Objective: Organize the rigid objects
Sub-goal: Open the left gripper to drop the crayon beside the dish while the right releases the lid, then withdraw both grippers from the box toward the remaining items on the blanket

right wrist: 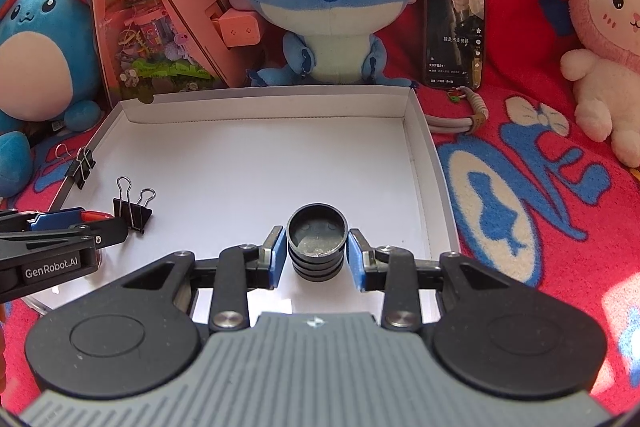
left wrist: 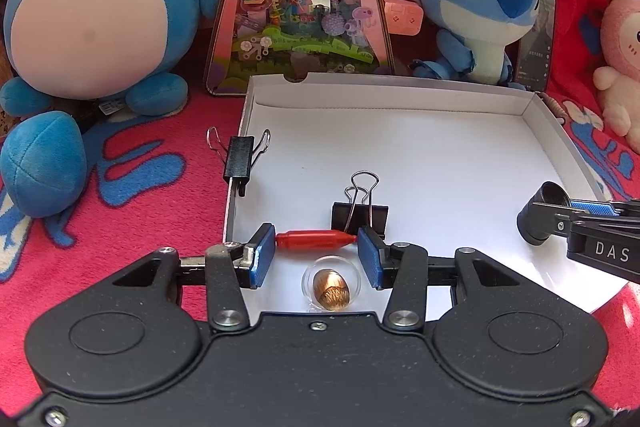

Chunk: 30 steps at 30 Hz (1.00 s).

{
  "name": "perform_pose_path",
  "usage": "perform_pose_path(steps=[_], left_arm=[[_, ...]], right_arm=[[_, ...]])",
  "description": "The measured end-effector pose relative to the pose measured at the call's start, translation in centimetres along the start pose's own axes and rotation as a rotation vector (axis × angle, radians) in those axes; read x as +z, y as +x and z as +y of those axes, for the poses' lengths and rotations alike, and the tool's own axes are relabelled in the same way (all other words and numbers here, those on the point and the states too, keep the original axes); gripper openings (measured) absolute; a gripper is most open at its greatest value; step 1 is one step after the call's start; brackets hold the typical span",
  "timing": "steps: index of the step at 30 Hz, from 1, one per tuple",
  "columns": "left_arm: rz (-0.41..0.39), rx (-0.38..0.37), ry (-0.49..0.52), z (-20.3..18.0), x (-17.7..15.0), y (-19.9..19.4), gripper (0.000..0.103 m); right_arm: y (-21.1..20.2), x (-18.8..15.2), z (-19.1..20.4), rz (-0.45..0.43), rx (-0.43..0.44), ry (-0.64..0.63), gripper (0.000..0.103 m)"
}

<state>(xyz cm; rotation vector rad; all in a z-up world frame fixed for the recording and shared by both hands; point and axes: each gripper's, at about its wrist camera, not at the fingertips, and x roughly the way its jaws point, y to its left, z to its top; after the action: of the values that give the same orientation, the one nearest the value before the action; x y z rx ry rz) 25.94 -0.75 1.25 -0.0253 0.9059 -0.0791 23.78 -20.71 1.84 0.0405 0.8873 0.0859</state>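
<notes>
Right gripper [right wrist: 317, 254]: I'm seeing its blue pads flanking the black ribbed cup [right wrist: 317, 245], slight gaps showing.
Cup: sitting upright in the white box [right wrist: 424, 163].
Left gripper [right wrist: 86, 223]: reaching in beside a binder clip [right wrist: 132, 209].

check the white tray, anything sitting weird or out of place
One binder clip is clamped on the white tray's left wall, half outside, while the other binder clip lies inside on the floor. The rest sits inside: red cylinder, black cup, clear ball with a nut.
</notes>
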Motion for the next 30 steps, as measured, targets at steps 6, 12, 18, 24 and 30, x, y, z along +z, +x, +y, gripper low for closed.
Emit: perform_pose_path(steps=[6,12,18,24,30], left_arm=[[-0.001,-0.017,0.004,-0.4,-0.1,-0.1,0.06],[0.001,-0.033,0.012,-0.7,-0.2,-0.2,0.072],[0.0,-0.043,0.009,-0.7,-0.2,-0.3,0.077],[0.011,-0.068,0.0,-0.3,-0.4,-0.9,0.078],[-0.004,-0.082,-0.001,0.1,-1.0,-2.9,0.081]], right_arm=[[0.3,-0.4,0.0,0.011,0.001,-0.002,0.05],[0.8,-0.9,-0.2,0.023,0.002,0.004,0.05],[0.9,-1.4,0.0,0.012,-0.008,-0.02,0.053],[0.3,-1.7,-0.1,0.004,-0.001,-0.02,0.061],[-1.4,-2.3,-0.5,-0.036,0.002,-0.044,0.068]])
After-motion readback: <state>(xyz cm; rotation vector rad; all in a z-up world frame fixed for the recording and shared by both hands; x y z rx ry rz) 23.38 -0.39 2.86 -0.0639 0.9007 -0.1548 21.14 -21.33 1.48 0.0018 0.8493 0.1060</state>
